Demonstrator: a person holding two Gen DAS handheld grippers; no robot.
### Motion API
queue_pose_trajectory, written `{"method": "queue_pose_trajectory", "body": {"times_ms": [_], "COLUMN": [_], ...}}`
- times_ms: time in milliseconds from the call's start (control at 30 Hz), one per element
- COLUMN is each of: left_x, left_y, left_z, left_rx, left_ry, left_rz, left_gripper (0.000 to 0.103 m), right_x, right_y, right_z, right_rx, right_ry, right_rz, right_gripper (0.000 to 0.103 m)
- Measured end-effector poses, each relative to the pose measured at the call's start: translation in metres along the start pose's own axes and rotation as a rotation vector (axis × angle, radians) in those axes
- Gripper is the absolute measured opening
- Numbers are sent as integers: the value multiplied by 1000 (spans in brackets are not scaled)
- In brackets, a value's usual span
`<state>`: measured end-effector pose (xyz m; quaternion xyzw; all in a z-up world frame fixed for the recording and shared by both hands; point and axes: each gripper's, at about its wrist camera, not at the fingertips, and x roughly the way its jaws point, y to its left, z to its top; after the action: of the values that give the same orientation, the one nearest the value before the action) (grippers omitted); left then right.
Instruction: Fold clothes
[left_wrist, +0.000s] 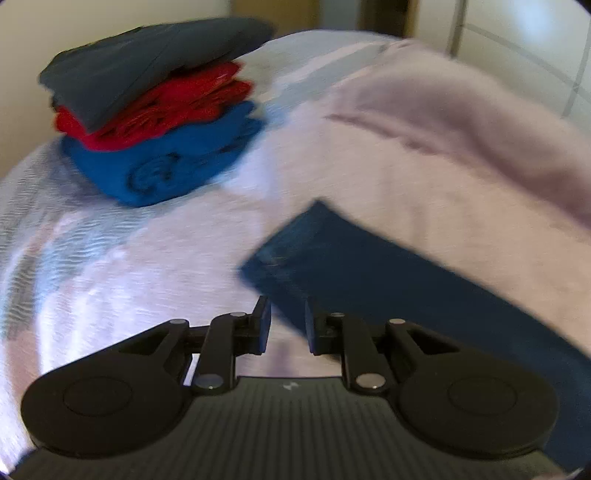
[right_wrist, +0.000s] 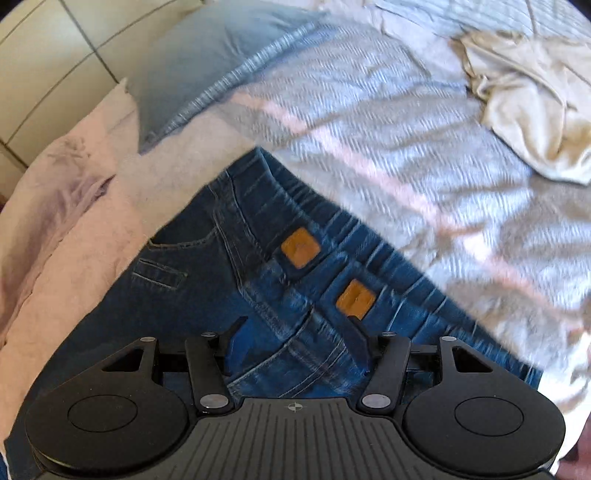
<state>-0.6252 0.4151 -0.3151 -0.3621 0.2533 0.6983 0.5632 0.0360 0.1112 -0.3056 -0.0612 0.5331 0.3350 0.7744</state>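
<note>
Plainly, dark blue jeans (right_wrist: 280, 280) lie folded.

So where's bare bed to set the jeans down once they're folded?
Bare bedspread lies between the folded stack and the jeans, and again between the jeans and the cream garment. The pillow side is crowded.

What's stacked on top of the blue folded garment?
On the blue folded garment lies a red one, then a dark grey one. Anything between their layers is hidden.
</note>
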Motion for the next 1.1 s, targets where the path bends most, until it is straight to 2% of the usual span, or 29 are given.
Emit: {"method": "queue_pose_trajectory", "body": {"times_ms": [100,167,367,533,600,700,800,833,867,900,1000,1033,1067,1100], "left_x": [-30,-50,-106,-140,-153,-170,-178,-182,-185,-189,-197,-199,-200,-198], "left_y": [-31,-57,-131,-183,-199,-211,-215,-215,-215,-216,-215,-215,-215,-216], "left_z": [-6,-13,-63,-115,-134,-152,-161,-163,-164,-165,-166,-168,-169,-173], "left_rx": [-5,16,14,-39,-56,-82,-107,-109,-110,-112,-121,-123,-124,-126], "left_ry": [41,53,71,78,88,102,108,106,103,99,83,80,81,92], "left_rz": [-137,-189,-261,-210,-191,-161,-135,-121,-107,-94,-66,-57,-48,-42], "left_gripper": [16,16,16,16,16,16,16,16,16,16,16,16,16,16], "right_x": [2,8,43,87,108,141,173,173,172,172,135,132,138,156], "right_y": [-6,-9,-29,-38,-37,-36,-35,-33,-31,-29,-30,-34,-39,-45], "right_z": [11,22,70,127,146,168,178,179,180,182,189,191,190,188], "right_rx": [-51,-97,-240,-325,-338,-356,-330,-325,-322,-318,-323,-299,-280,-260], "right_ry": [-9,-16,32,81,117,179,291,293,289,286,122,95,86,117], "right_rz": [30,57,255,439,486,561,631,667,703,738,802,795,752,679], "right_gripper": [59,59,58,54,52,39,27,12,2,1,0,0,0,0]}}
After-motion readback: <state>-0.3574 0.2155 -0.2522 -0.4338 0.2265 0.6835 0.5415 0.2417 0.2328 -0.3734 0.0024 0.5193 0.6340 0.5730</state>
